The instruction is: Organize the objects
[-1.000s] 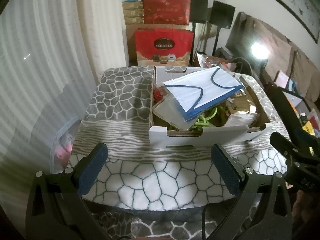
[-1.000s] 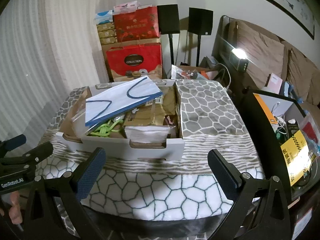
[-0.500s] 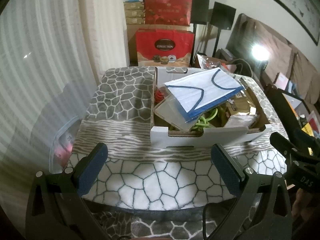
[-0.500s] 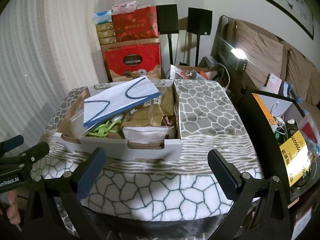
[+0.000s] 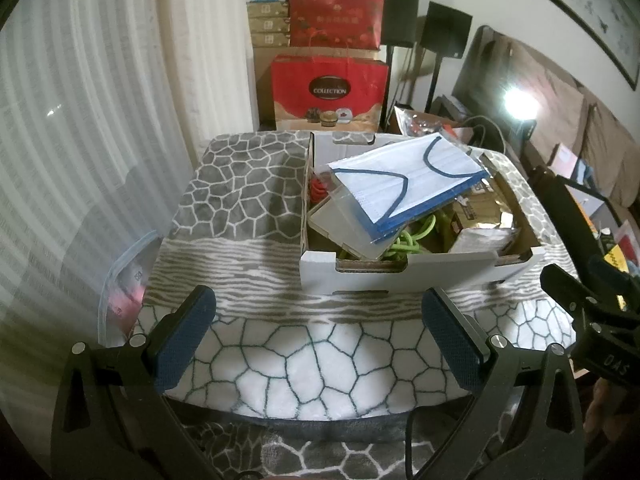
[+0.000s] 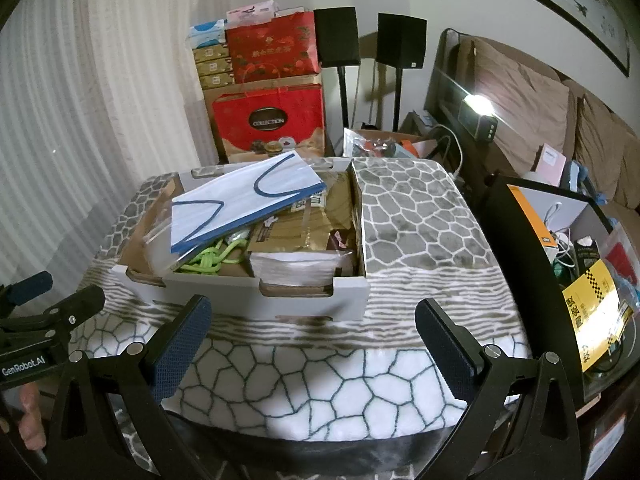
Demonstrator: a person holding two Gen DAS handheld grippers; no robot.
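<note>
On the table (image 5: 248, 200), toward its far side: white cardboard box (image 5: 400, 272), mask pack (image 5: 404, 184) on top, green cord (image 5: 412, 236) beneath. Near edge: left tongs (image 5: 320, 340) and right tongs (image 6: 312, 344), both spread wide, holding nothing.

The room was dim and warm-toned. A small lamp (image 5: 516, 103) at the upper right of both views blew out into white glare. The speakers (image 6: 401, 38) cast soft shadows on the wall behind. Fisheye bending curved the curtain (image 5: 80, 128) and frame edges, with black vignetting in the corners. Focus stayed reasonably sharp centrally.
</note>
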